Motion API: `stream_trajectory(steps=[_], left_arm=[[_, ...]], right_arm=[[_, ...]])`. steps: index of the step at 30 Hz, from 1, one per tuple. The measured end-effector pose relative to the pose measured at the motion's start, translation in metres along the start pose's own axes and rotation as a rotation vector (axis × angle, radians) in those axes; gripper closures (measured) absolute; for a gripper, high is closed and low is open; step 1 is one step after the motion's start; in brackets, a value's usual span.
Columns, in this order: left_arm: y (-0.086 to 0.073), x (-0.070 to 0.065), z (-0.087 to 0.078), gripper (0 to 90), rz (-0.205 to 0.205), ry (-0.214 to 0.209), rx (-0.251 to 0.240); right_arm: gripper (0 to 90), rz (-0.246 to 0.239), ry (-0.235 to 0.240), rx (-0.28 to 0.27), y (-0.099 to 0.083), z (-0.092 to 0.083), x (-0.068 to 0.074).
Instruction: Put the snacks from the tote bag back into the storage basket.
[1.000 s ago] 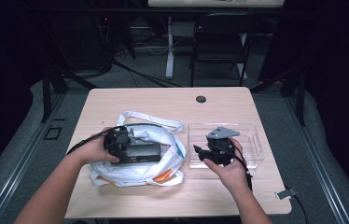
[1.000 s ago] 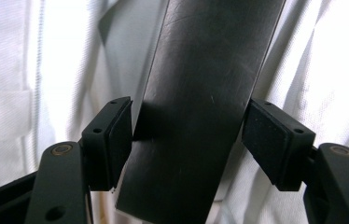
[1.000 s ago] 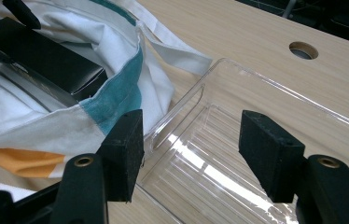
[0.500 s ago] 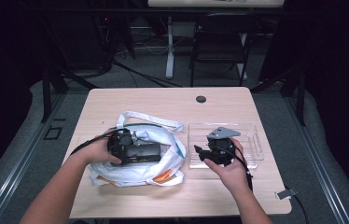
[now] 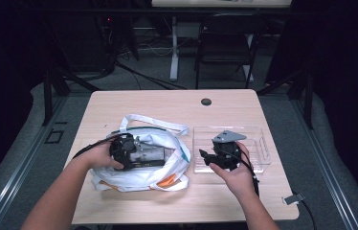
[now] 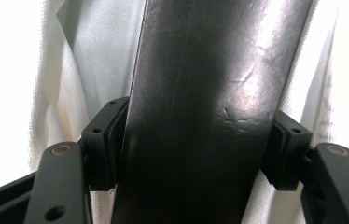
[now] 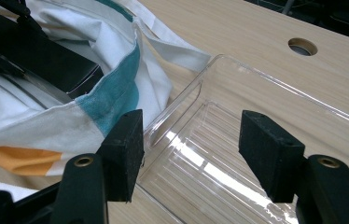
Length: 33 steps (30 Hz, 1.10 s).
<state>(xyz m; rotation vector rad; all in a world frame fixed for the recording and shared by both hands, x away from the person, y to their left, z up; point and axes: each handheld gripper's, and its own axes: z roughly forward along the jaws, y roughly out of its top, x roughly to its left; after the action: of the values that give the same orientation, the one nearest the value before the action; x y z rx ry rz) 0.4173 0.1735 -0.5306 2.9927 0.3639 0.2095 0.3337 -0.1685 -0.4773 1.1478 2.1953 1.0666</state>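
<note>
table (image 5: 134, 103): light wood, round cable hole (image 5: 206, 101) near far edge | chair (image 5: 225, 45): dark, beyond the table's far edge | desk leg (image 5: 173, 48): white, left of chair | floor cables (image 5: 139, 76): dark, trailing on grey carpet behind table

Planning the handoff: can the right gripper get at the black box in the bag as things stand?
Probably not cleanly. The left gripper is clamped on the black box inside the white bag, whose cloth edge lies between. The right gripper, jaws open, hangs over the clear tray.
</note>
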Motion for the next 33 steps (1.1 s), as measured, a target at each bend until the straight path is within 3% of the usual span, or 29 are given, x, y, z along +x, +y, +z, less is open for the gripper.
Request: stream_trajectory(steps=[21, 33], left_arm=[[-0.0022, -0.0027, -0.0036, 41.8, 0.052, 0.010, -0.012], [-0.0051, -0.0034, -0.0094, 42.8, 0.052, 0.018, -0.025]], right_arm=[[39.8, -0.007, -0.005, 0.001, -0.0001, 0.0005, 0.0007], [39.8, -0.007, -0.011, 0.004, -0.0004, 0.0009, 0.0008]])
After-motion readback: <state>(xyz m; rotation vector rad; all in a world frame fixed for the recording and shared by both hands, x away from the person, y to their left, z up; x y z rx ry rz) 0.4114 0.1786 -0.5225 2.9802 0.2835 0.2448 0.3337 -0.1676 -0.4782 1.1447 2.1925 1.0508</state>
